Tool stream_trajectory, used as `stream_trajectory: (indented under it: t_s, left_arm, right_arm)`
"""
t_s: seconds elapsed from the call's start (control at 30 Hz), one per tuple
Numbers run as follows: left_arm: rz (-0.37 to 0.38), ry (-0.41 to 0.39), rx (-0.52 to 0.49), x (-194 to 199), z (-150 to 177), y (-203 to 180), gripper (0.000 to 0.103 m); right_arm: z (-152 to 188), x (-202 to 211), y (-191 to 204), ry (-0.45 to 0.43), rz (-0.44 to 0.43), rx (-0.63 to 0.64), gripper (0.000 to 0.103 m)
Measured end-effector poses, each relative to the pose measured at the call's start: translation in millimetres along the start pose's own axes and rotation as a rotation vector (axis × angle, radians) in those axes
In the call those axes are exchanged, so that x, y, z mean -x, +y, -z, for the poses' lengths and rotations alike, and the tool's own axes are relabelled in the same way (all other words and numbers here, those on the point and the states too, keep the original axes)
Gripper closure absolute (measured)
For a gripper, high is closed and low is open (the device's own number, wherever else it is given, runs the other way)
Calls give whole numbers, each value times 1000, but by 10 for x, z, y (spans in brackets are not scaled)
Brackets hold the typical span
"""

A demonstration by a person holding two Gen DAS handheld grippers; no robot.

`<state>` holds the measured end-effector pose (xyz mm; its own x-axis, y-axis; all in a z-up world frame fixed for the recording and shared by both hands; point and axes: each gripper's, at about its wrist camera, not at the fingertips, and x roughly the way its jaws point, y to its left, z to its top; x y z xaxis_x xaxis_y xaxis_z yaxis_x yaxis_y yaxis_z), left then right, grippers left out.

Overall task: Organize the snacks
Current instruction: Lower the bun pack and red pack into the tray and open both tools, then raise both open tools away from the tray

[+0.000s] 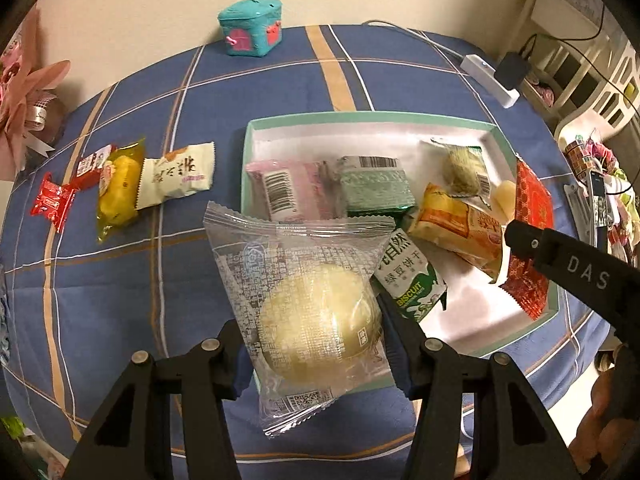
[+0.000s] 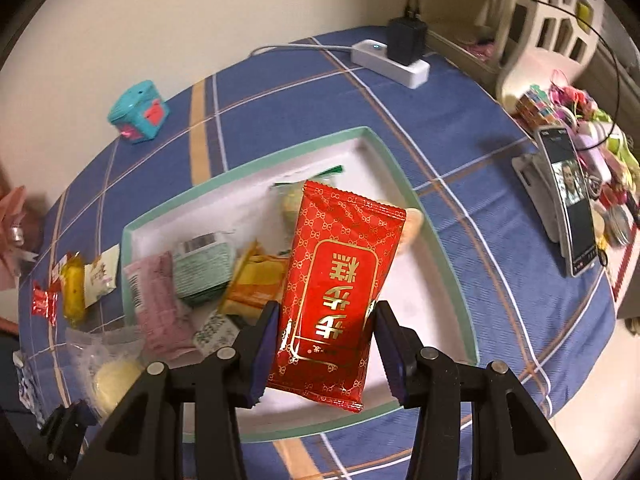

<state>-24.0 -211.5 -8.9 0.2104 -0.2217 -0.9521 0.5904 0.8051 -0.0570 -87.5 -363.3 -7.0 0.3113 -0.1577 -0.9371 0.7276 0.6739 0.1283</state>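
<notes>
The left gripper (image 1: 316, 344) clamps a clear-wrapped round pastry (image 1: 316, 320) above the near edge of the green-rimmed white tray (image 1: 360, 118). The right gripper (image 2: 326, 344) pinches a red packet (image 2: 340, 280) over the tray's right side. Inside the tray lie a pink packet (image 1: 288, 188), a green packet (image 1: 374, 188), an orange packet (image 1: 460, 224) and a biscuit packet (image 1: 412, 280). Four more snacks (image 1: 120, 184) sit on the counter (image 1: 280, 92), left of the tray.

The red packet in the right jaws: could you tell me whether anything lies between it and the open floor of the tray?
Nothing visible does. The red packet hangs above the bare white floor at the tray's near right part; the other snacks, such as the orange packet, lie to its left.
</notes>
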Motion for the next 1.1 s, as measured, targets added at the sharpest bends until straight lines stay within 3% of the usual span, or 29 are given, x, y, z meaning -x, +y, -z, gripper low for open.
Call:
stream_trajectory:
  t_s: [0.57,0.67,0.73,0.93,1.1]
  left_arm:
    - [-20,27,-2,-125,-12,-69,45]
    - [-39,31,-11,-138,-15,-80,35]
    - [-40,28,-15,-132,-16,-82,34]
    - [-56,14,-6,-104,-24,-37,22]
    - [-75,-2,37,-71,-54,97,21]
  right_arm:
    - [13,-173,-149,75,26,-13,52]
    - [17,-180,-138,82,23,-10,45]
    - [16,-176,-135,83,27,-11,38]
    - [18,-176,-93,86,33,3,33]
    - [27,-171,-40,86,30,13,32]
